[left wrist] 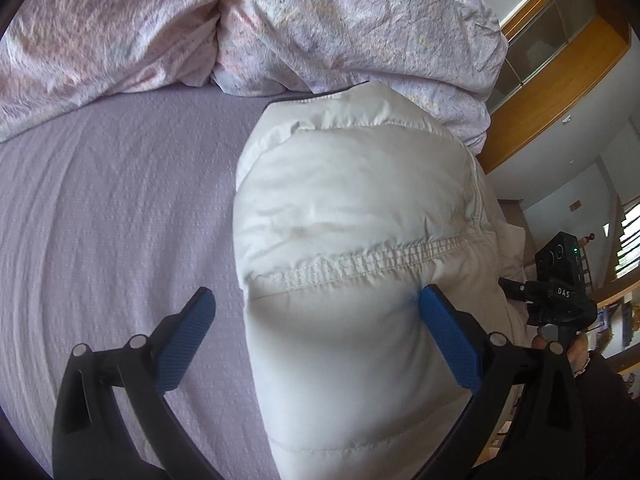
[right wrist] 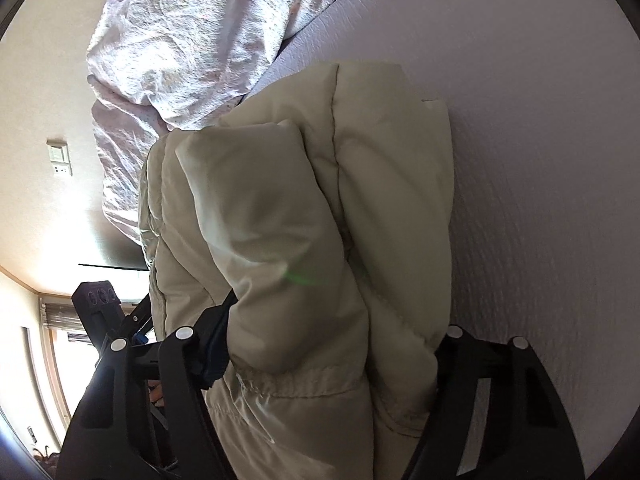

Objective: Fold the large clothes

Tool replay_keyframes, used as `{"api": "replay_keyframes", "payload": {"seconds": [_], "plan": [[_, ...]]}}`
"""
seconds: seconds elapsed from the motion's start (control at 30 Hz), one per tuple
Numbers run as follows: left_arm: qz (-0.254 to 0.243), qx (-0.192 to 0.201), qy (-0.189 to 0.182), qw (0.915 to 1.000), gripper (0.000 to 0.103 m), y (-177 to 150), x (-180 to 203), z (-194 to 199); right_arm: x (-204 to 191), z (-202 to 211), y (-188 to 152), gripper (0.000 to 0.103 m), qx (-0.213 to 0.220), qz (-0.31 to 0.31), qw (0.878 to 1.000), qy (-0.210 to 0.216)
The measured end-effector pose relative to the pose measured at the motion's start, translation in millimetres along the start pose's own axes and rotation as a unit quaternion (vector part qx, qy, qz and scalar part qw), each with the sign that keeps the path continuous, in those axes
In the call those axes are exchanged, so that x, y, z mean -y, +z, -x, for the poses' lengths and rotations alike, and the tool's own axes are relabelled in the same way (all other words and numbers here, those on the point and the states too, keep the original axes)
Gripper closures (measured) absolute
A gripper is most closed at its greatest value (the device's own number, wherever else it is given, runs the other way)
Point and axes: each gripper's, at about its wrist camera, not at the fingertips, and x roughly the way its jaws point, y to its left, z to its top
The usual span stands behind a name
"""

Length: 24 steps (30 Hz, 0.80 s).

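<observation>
Item: puffer jacket [left wrist: 352, 208], cream-white, quilted, with stitched seams crossing its width. It is laid on the lilac bedsheet [left wrist: 112, 208] as a thick, narrow bundle. In the left wrist view its long axis is seen running from the near edge of the bed away toward the crumpled floral duvet [left wrist: 328, 20], against which its far end is set. A dark-edged hem or collar is visible at that far end. In the right wrist view the padded layers are seen stacked on one another.

Left gripper [left wrist: 316, 308]: jaws are spread wide. One blue pad [left wrist: 448, 340] is pressed into the jacket's side; the other blue pad is held clear over the sheet, apart from the fabric. Nothing is clamped.

Right gripper [right wrist: 320, 344]: it is set astride the near end of the jacket, with padded folds bulging between its fingers. The dark pad on the picture's left is seen against the fabric; the other is hidden by the folds, so a firm clamp cannot be confirmed.

Also recorded: wooden cabinet [left wrist: 560, 60], wall switch [right wrist: 59, 154].
</observation>
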Motion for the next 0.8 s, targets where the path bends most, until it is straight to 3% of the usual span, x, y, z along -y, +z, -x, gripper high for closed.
{"api": "replay_keyframes", "payload": {"seconds": [0.17, 0.33, 0.43, 0.63, 0.8], "plan": [[0.004, -0.009, -0.018, 0.9998, 0.002, 2, -2, -8, -2, -1, 0, 0.031, 0.002, -0.001, 1.000, -0.004], [0.057, -0.024, -0.071, 0.9956, 0.003, -2, -18, -20, -3, -1, -1, 0.033, 0.005, -0.004, 1.000, -0.005], [0.085, -0.020, -0.102, 0.9909, 0.012, -7, -25, -21, -3, 1, -2, 0.035, 0.008, -0.004, 1.000, 0.001], [0.090, -0.025, -0.119, 0.9884, 0.033, -3, -23, -9, -2, 7, -5, 0.043, 0.020, -0.005, 0.999, 0.027], [0.093, -0.009, -0.115, 0.9889, 0.037, 4, -30, 12, -16, 0, -1, 0.049, 0.024, -0.003, 0.998, 0.049]]}}
